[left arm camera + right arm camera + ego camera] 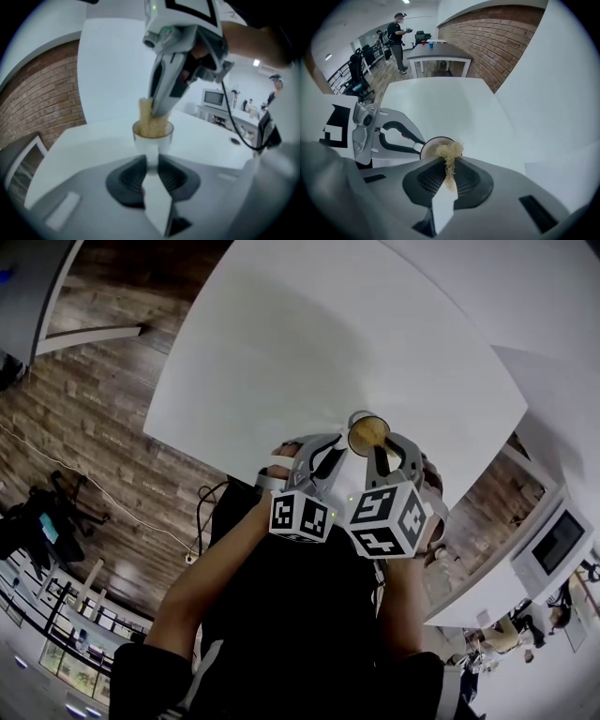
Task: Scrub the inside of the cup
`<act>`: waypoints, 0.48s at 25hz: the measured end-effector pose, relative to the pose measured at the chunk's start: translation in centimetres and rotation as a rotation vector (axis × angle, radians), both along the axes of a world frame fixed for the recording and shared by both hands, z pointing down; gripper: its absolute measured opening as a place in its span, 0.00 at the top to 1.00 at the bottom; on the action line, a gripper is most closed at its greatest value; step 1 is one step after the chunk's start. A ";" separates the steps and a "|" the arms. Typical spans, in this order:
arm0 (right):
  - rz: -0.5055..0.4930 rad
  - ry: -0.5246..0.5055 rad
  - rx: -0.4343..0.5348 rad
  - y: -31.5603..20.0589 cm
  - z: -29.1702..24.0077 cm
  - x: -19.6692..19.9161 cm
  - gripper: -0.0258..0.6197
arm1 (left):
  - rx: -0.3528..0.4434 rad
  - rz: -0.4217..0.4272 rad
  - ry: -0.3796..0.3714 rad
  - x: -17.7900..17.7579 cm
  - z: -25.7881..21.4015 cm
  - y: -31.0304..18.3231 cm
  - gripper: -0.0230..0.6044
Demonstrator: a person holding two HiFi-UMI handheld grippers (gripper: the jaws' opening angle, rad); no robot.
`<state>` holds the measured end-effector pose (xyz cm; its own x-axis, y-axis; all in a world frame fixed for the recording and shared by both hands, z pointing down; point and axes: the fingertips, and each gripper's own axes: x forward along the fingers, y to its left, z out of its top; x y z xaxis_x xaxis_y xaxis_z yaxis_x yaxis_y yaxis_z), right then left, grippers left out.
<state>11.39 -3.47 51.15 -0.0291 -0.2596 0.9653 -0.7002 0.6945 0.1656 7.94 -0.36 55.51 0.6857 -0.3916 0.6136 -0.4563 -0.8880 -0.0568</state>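
Item: small clear glass cup (152, 138), at the near edge of the white table (281, 334), clamped in my left gripper (151, 165). My right gripper (449, 176) pinches a tan fibrous scouring wad (449, 151), which sits in the cup's mouth. Step: scrubbing, I judge. Next: press the wad deeper and twist it against the wall.

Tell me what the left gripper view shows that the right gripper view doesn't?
Only the left gripper view: the clear cup side-on between its own jaws, the right gripper from outside, a microwave. Only the right gripper view: the scrubber pinched in its own jaws, the left gripper from outside, a standing person. Both: cup, scrubber, white table.
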 end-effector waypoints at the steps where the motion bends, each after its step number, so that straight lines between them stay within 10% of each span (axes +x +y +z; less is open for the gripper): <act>1: -0.010 0.027 -0.005 0.2 -0.7 0.5 0.91 | 0.001 0.004 -0.001 0.1 0.0 0.1 0.85; 12: -0.319 0.084 -0.168 1.1 4.8 -1.2 0.91 | 0.001 0.021 0.002 0.9 0.2 0.5 0.85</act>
<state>10.15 -2.40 55.97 -0.0019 -0.0876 0.9962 -0.4333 0.8978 0.0781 8.86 0.09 55.66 0.6951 -0.3777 0.6117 -0.4379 -0.8972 -0.0563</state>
